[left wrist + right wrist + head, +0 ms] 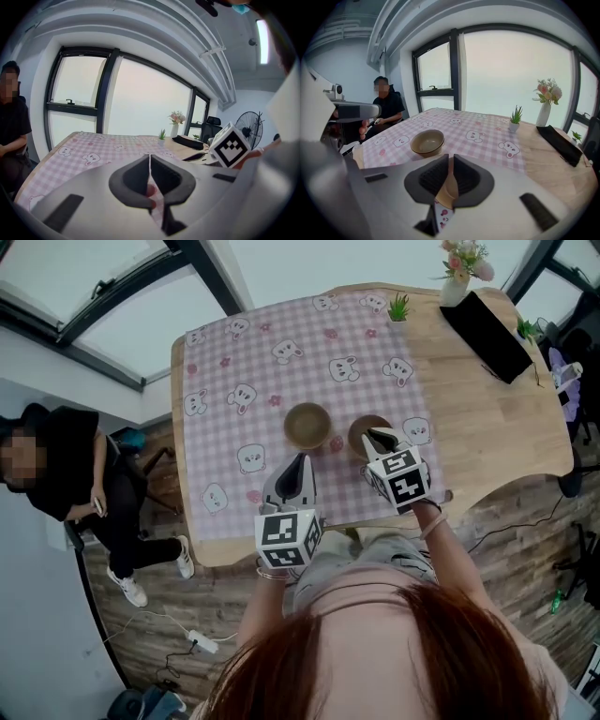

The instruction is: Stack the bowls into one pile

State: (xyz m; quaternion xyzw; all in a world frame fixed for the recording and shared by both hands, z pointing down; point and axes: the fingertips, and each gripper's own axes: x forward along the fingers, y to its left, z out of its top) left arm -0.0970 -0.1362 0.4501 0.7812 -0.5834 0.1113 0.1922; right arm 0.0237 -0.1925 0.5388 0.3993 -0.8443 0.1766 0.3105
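Observation:
Two brown bowls sit on the pink checked cloth point(244, 362). The left bowl point(307, 425) point(427, 142) stands free and empty. My right gripper point(374, 436) point(451, 161) partly covers the right bowl point(361, 432). Its jaws are closed on that bowl's thin tan wall point(449, 187), which shows between them. My left gripper point(300, 461) point(149, 157) is shut and empty. It hovers over the cloth just in front of the left bowl. No bowl appears in the left gripper view.
At the table's far edge are a small potted plant point(399, 307), a vase of flowers point(459, 273) and a flat black object point(487, 334). A person point(66, 465) sits left of the table. The table's front edge point(281, 554) lies under my hands.

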